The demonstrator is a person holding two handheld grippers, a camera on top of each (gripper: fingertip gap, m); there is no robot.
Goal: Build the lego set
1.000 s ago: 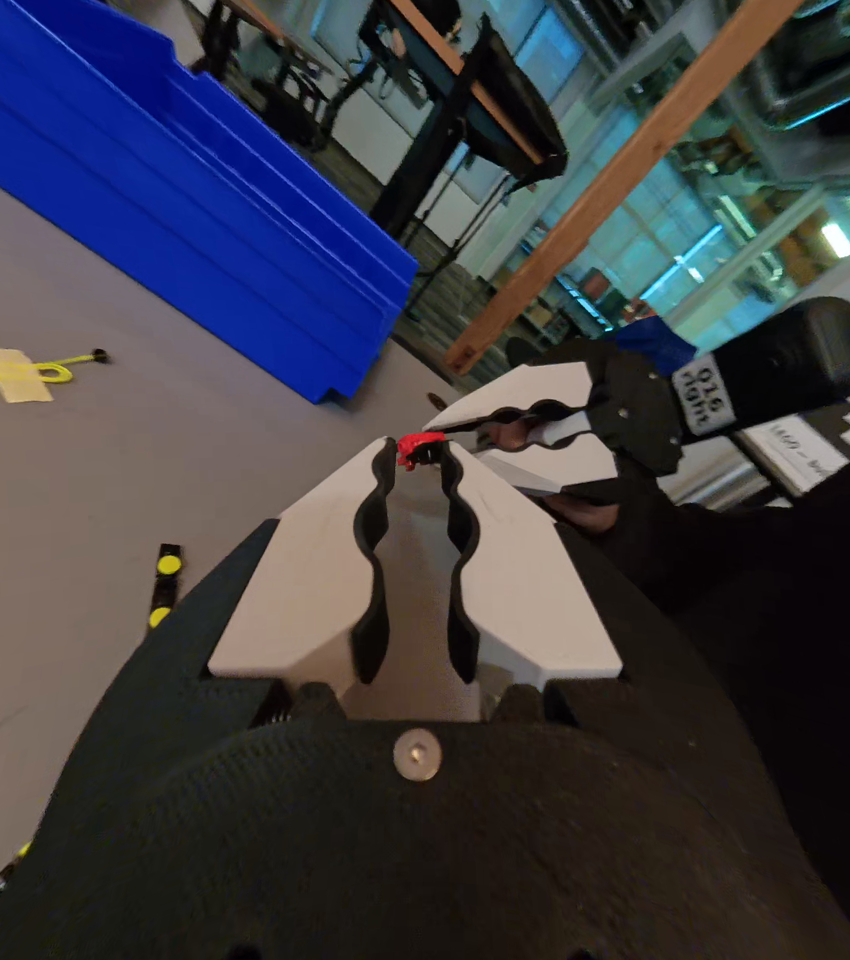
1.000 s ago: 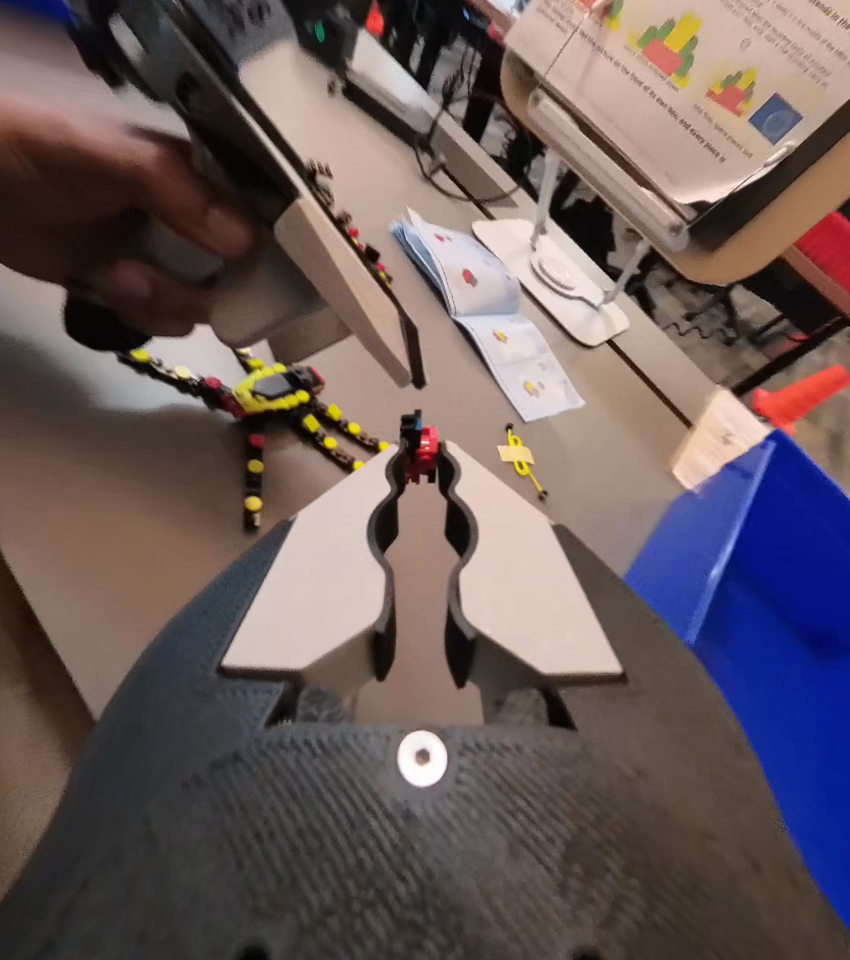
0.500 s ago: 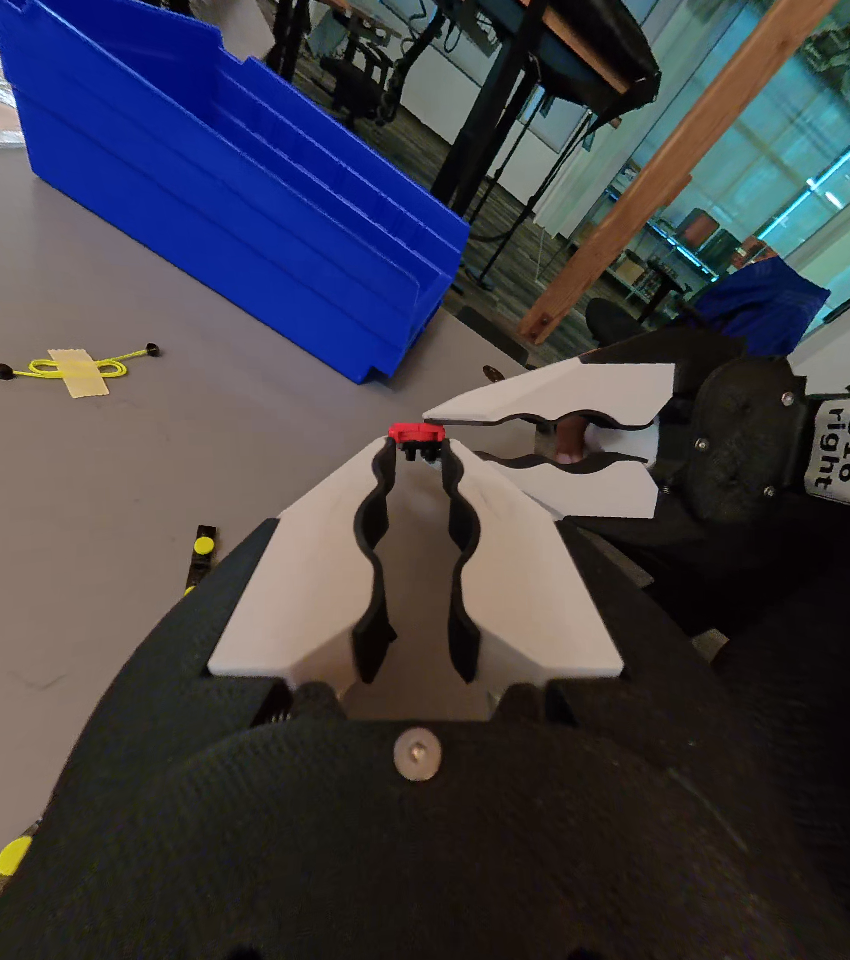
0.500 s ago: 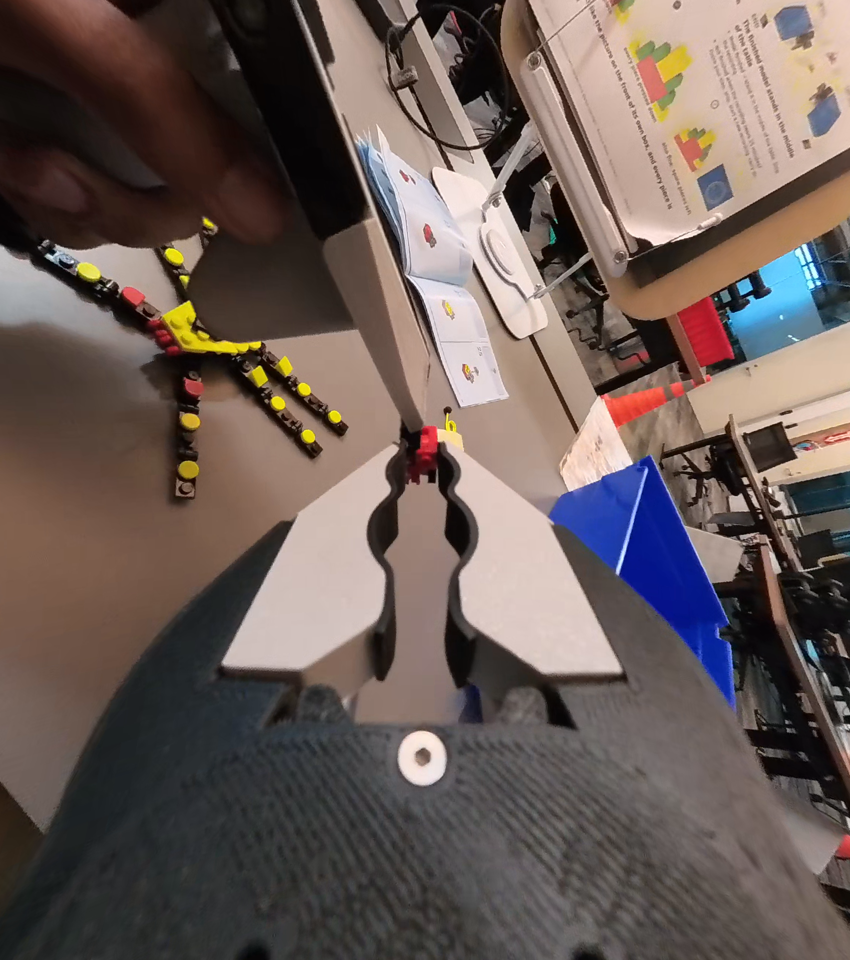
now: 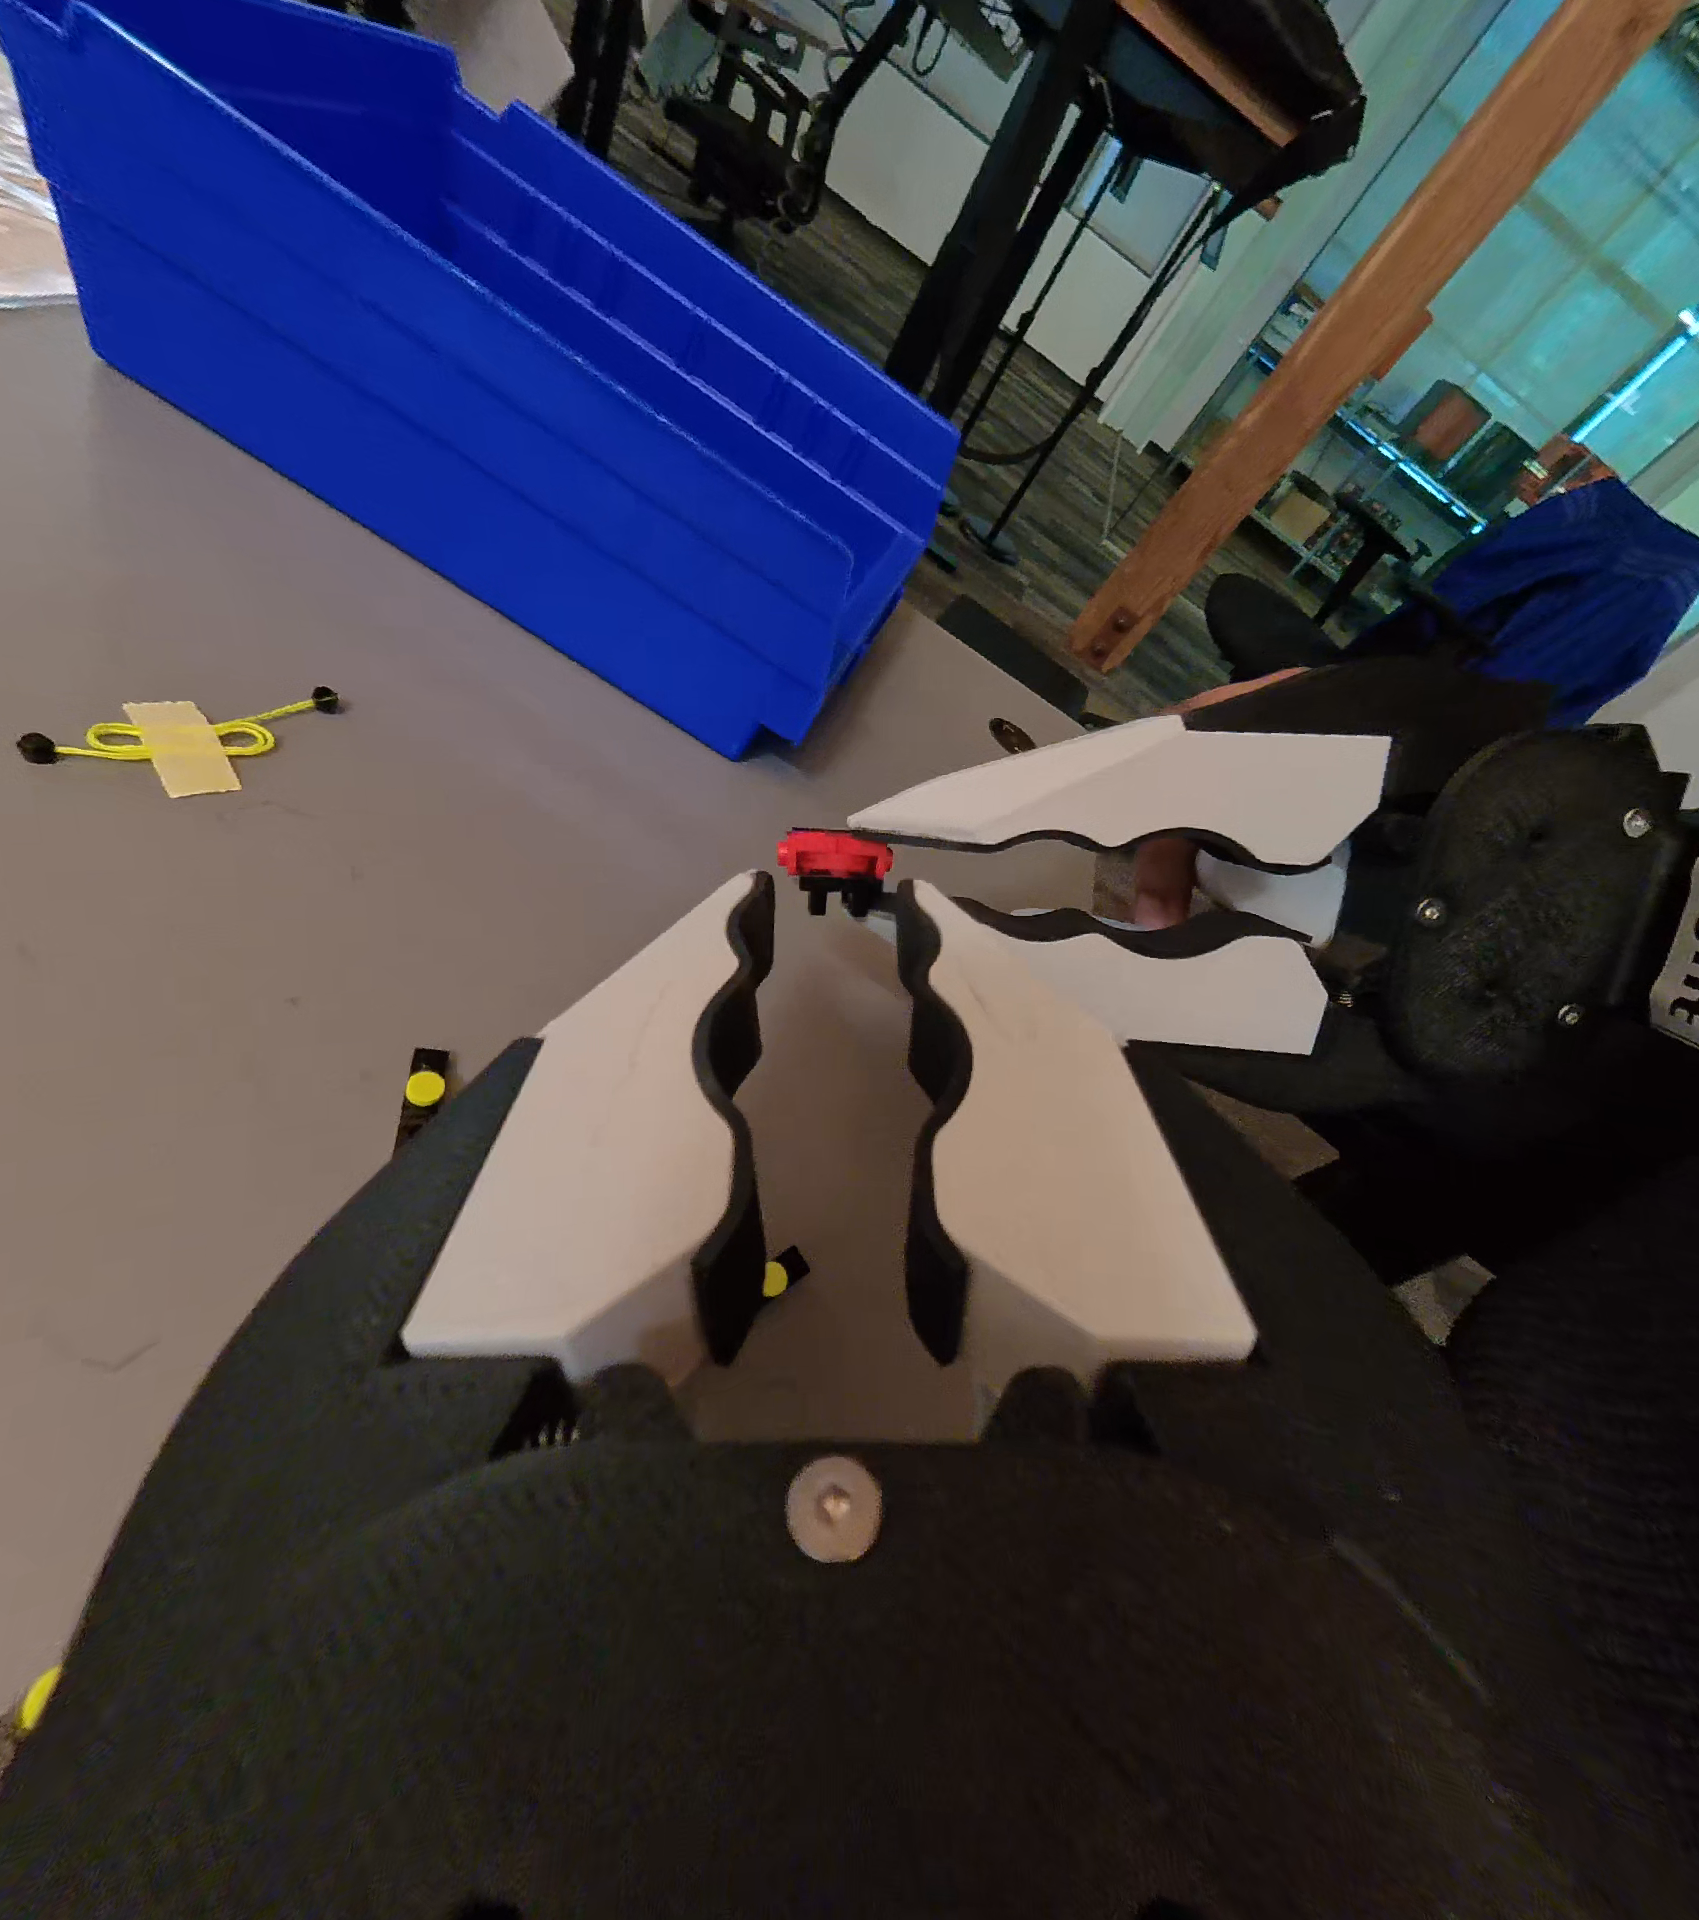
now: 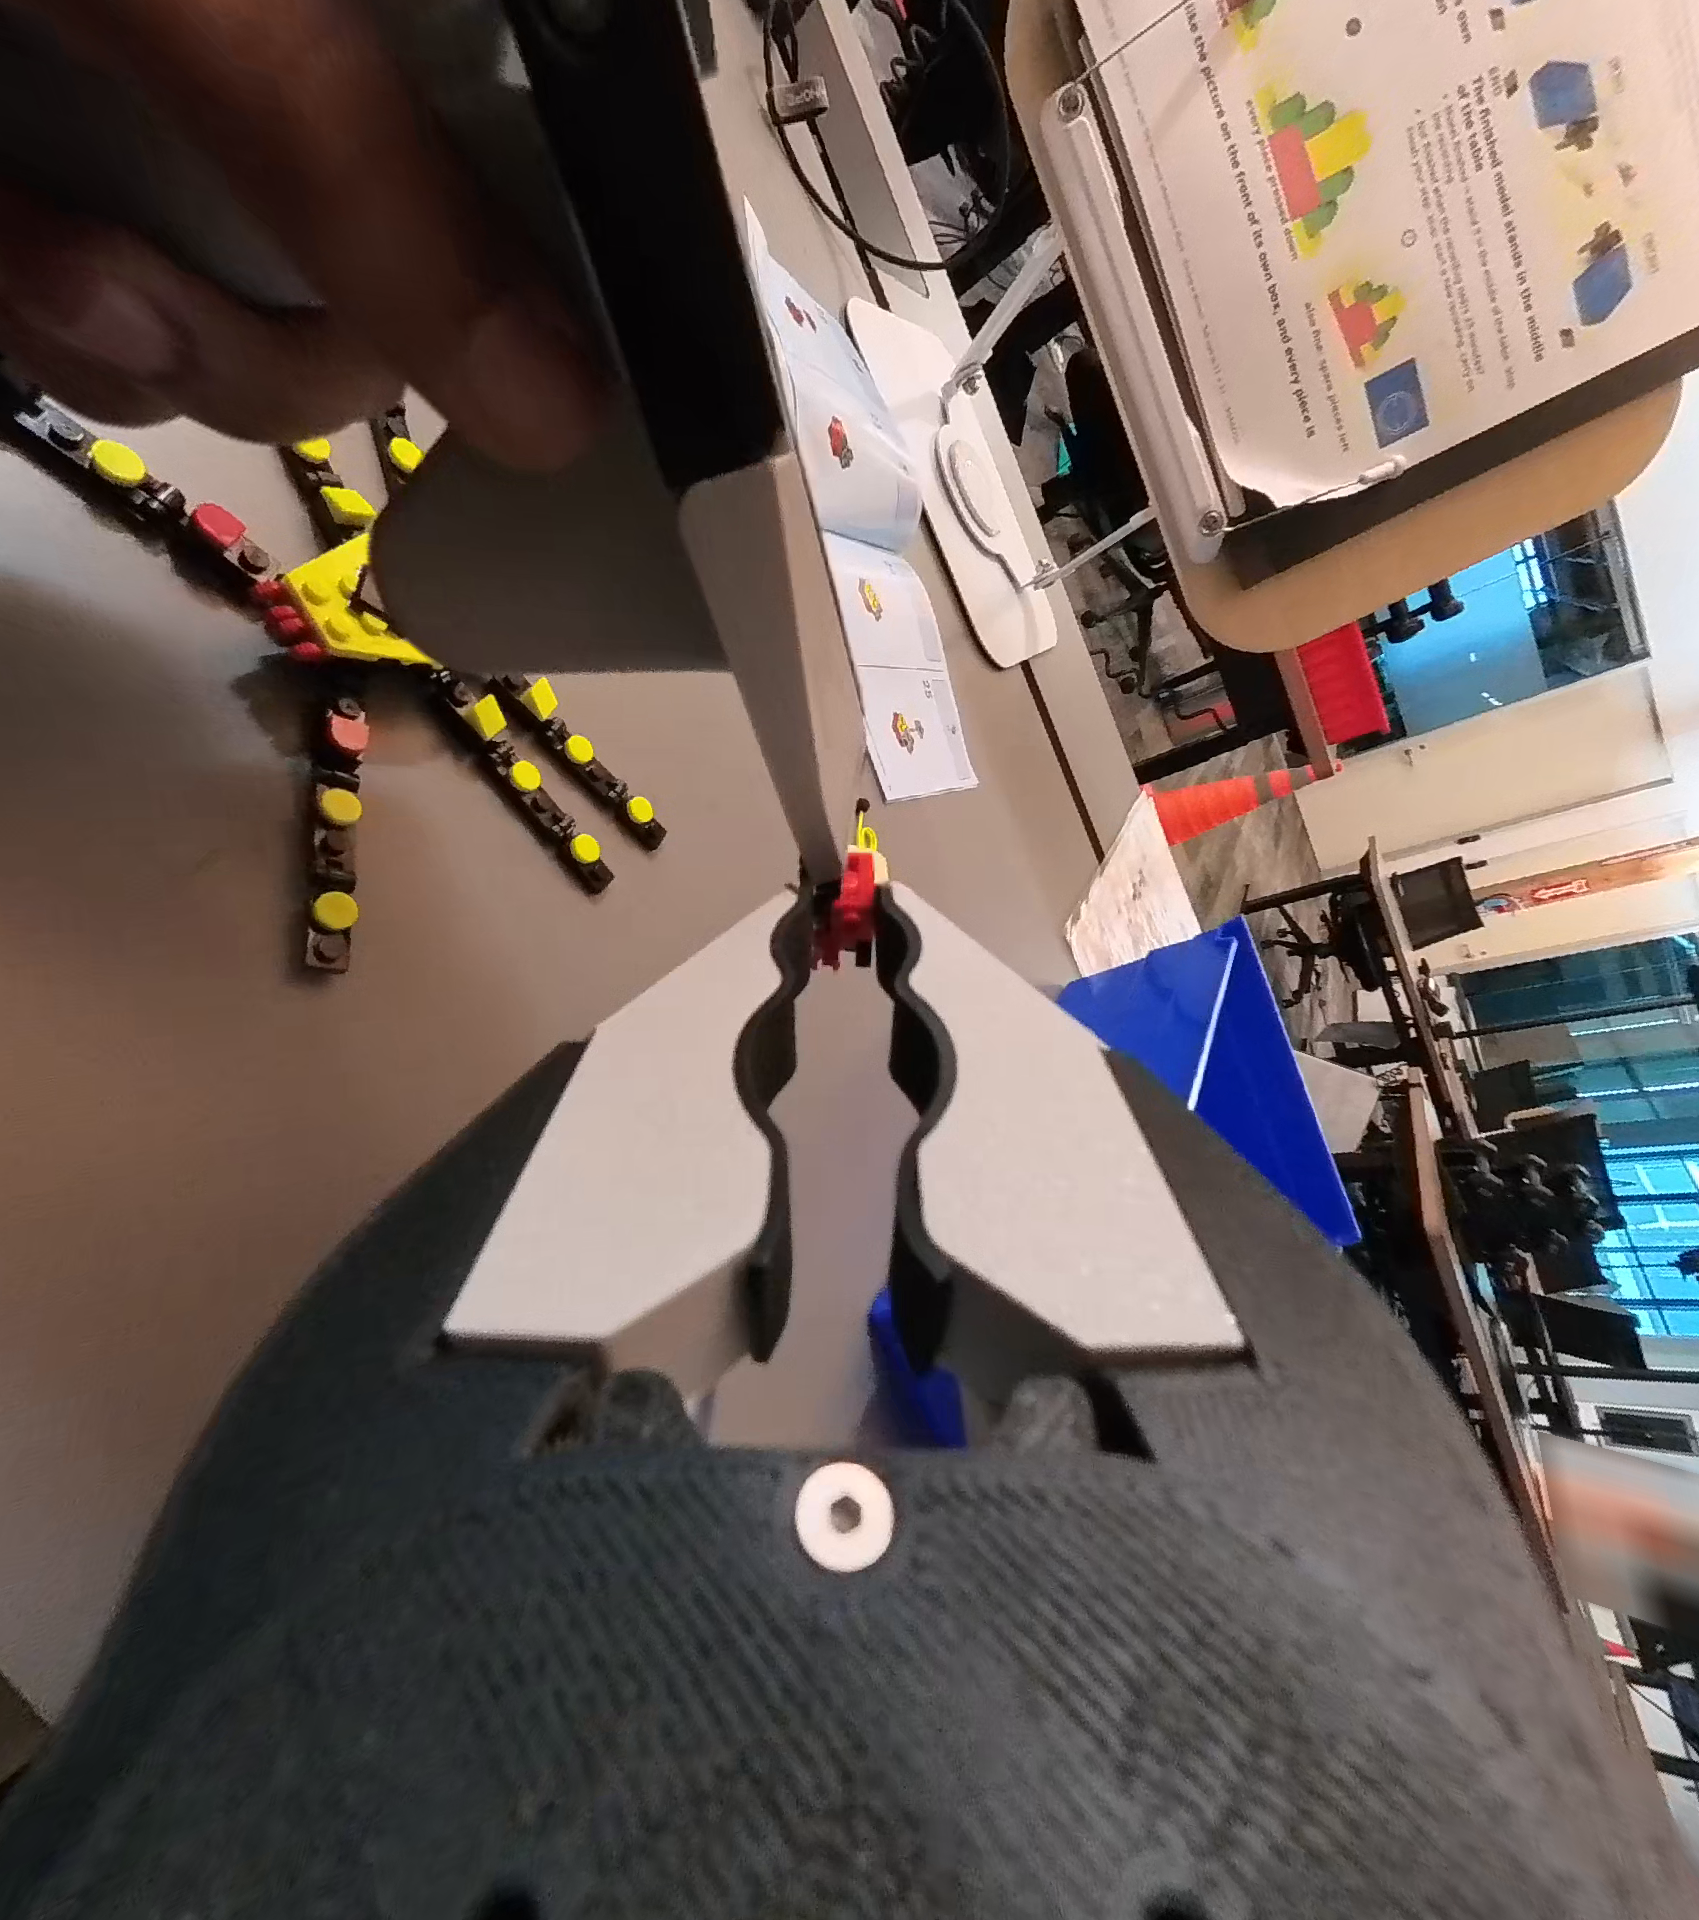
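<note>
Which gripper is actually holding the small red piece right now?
The right gripper: its tips pinch the red piece. The left gripper is open around it.

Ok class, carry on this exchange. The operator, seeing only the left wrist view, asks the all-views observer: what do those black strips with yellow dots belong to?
Observer: They are black legs radiating from a yellow plate, lying flat on the table.
Operator: Any instructions around?
Observer: An open booklet lies beyond it.
Operator: Anything else?
Observer: A printed sheet with brick pictures is propped on a white stand.
</note>
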